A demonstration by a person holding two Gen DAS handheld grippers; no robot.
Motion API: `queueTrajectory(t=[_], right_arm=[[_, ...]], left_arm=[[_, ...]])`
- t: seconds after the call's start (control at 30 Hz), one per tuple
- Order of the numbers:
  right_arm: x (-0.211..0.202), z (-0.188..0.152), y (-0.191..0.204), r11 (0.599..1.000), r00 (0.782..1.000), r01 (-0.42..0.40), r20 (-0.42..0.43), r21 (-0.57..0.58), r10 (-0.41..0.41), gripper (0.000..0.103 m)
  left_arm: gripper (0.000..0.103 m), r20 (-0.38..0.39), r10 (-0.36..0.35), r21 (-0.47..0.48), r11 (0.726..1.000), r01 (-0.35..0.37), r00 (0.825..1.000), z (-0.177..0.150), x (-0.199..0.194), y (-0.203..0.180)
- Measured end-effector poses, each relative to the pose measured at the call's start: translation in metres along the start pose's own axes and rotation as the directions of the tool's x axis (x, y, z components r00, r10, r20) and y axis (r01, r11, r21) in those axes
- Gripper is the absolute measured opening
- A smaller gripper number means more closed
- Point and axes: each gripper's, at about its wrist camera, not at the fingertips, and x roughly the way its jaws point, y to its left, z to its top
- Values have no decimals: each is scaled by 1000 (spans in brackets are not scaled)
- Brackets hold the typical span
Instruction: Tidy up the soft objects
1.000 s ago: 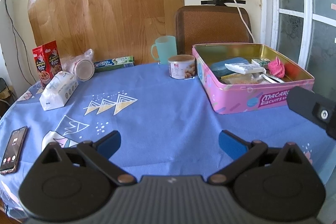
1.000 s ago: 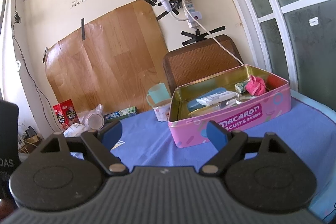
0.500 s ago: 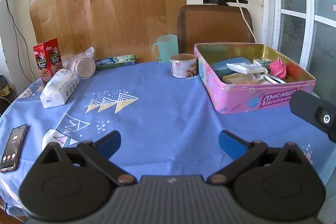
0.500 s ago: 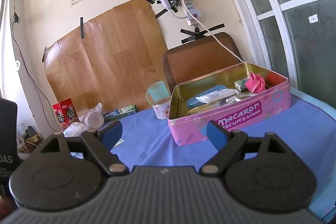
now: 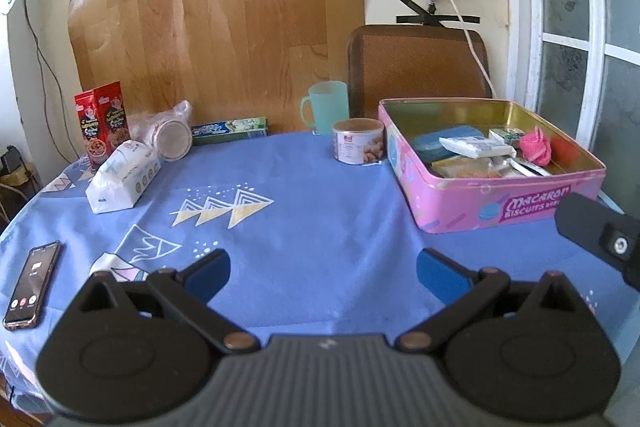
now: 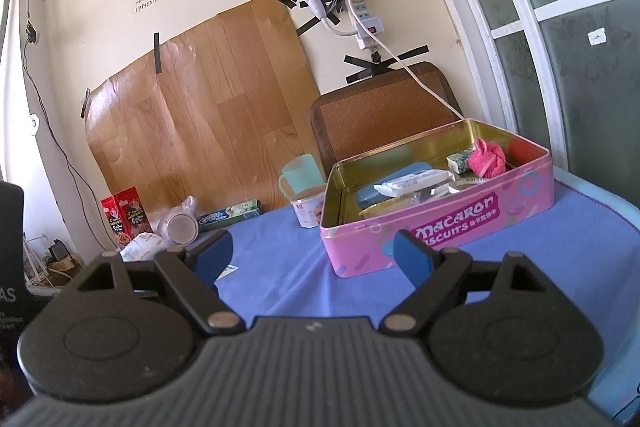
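A pink Macaron biscuit tin (image 5: 516, 207) stands open at the right of the blue tablecloth. It holds a pink knitted ball (image 5: 535, 146), a white packet (image 5: 476, 146), a blue case and other small packs. It also shows in the right wrist view (image 6: 452, 223). A white tissue pack (image 5: 122, 181) lies at the left. My left gripper (image 5: 322, 273) is open and empty above the near middle of the table. My right gripper (image 6: 312, 255) is open and empty, raised in front of the tin.
At the back are a red snack box (image 5: 103, 125), a bagged jar (image 5: 172, 143), a toothpaste box (image 5: 229, 131), a green mug (image 5: 326, 107) and a nut can (image 5: 359, 146). A phone (image 5: 32, 283) lies at the near left edge. A chair (image 5: 416, 63) stands behind the table.
Both views have tilted up slightly, so the table and tin sit a little lower in frame. Both grippers stay open and empty.
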Motion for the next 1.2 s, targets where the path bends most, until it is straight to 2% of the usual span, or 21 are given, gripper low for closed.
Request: queueTrajectory(t=[0.3,0.5,1.2], right_arm=[[0,0,1,1000,1000,1,-2,1,-1,89],[0,1,1,1000,1000,0,-7,1,0,89],[1,-1,2,1000,1000,-3,-8,-3,3,89]], left_arm=[[103,15,41,-8,999,-41,999,0,-1,1],[103,-18,23,-4,1000,-23,1000,-1,1,0],[103,-46,-27,-6,1000,27,999,-3,4,0]])
